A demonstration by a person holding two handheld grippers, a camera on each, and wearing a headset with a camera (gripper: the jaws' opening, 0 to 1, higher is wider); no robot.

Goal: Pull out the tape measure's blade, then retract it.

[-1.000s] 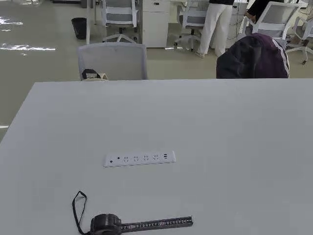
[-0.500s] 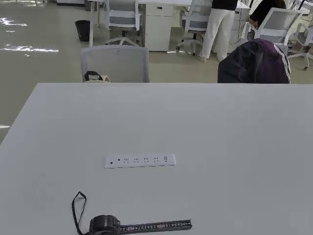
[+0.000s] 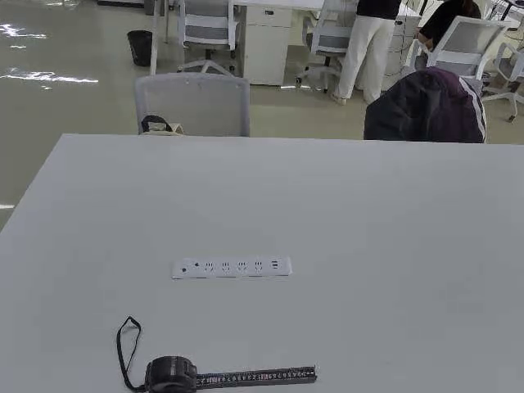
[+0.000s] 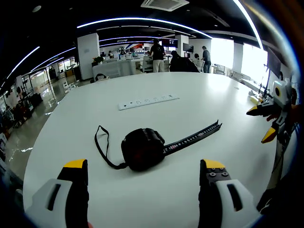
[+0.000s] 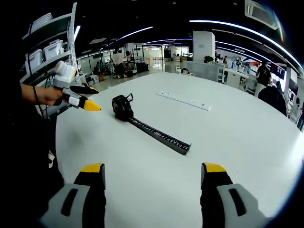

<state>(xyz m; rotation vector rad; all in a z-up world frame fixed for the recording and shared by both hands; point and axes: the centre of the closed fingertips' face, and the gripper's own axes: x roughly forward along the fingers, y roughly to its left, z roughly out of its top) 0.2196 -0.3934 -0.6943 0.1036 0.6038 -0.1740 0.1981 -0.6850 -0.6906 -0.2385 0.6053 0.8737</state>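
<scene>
A black tape measure (image 3: 172,374) lies near the front edge of the white table (image 3: 368,213). Its blade (image 3: 258,377) is pulled out flat to the right, and its black wrist strap (image 3: 123,348) loops off to the left. In the left gripper view the case (image 4: 142,148) sits just beyond my left gripper (image 4: 142,165), which is open and holds nothing. The right gripper (image 5: 153,167) is open too, a short way back from the blade's tip (image 5: 185,148). Each gripper hovers over the table edge in the other's view, with the right gripper (image 4: 266,123) opposite the left gripper (image 5: 88,99).
A white power strip (image 3: 232,268) lies mid-table behind the tape measure. A grey chair (image 3: 192,102) and a chair draped with a dark jacket (image 3: 426,102) stand at the far edge. People stand further back in the office.
</scene>
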